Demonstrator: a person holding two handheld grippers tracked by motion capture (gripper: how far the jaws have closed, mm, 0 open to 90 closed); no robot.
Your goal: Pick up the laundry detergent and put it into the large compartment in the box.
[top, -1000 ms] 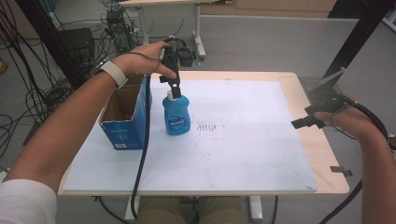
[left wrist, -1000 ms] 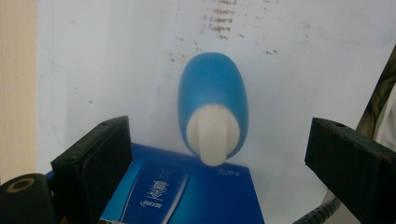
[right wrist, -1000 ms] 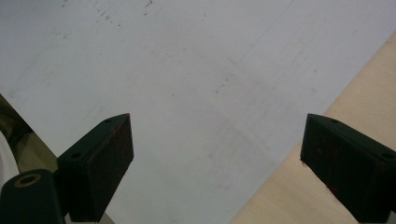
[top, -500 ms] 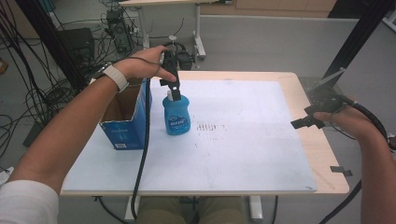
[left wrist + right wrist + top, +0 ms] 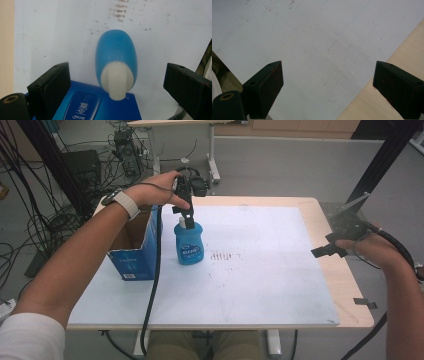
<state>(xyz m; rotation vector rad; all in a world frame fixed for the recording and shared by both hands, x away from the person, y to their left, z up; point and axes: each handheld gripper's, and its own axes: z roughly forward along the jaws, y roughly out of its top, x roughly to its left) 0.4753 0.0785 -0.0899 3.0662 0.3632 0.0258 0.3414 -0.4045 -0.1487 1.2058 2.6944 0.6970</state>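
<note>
We see the right gripper [image 5: 334, 246] over the right edge of the table [image 5: 320, 215], its jaws spread with nothing between them. The left gripper [image 5: 117, 82] hangs directly over the blue bottle [image 5: 189, 243], jaws wide apart on both sides of the white cap [image 5: 117, 81], not touching it. The bottle stands upright near the table's far left corner, just beside the blue cardboard box [image 5: 135, 247]. The box's inside is partly hidden by the forearm, and the bottle label is too small to read.
</note>
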